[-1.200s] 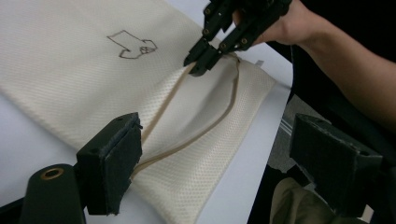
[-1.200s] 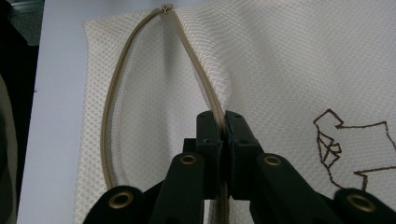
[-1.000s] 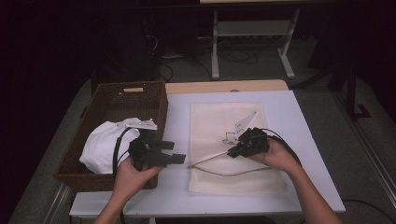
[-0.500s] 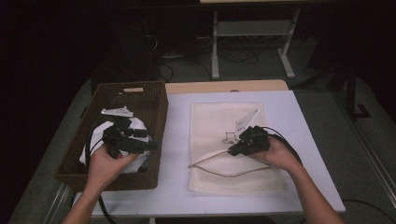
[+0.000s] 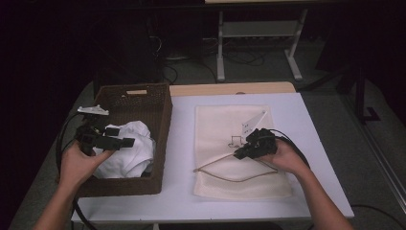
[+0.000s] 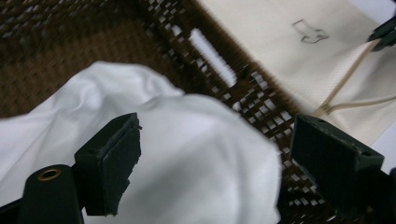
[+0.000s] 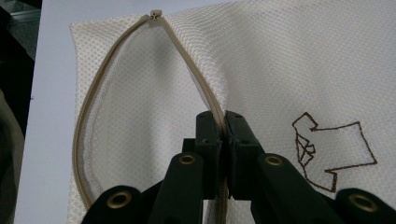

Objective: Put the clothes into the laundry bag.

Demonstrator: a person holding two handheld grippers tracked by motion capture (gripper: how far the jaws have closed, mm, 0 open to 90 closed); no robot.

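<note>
On the left side of the table (image 5: 182,143), the left gripper (image 5: 125,142) hangs over the wicker basket (image 5: 160,129), jaws spread wide with nothing between them. In the left gripper view both pads (image 6: 114,163) stand well apart above a crumpled white cloth (image 6: 196,154) that lies in the basket; whether they touch it cannot be told. The basket sits along the table's left edge, the cloth towards its near end.

At the middle of the table a cream mesh bag (image 5: 225,124) lies flat, its open mouth towards the near edge. The right gripper (image 5: 239,153) rests on it, jaws nearly together and clamped on the upper edge of the bag's zip (image 7: 187,60). In the right gripper view the tan zip tape runs straight between the two pads (image 7: 208,135), the mouth gapes in a loop to the left, and the slider (image 7: 155,13) sits at the far end of the opening. An outline drawing (image 7: 331,144) in brown thread marks the mesh just right of the jaws.
</note>
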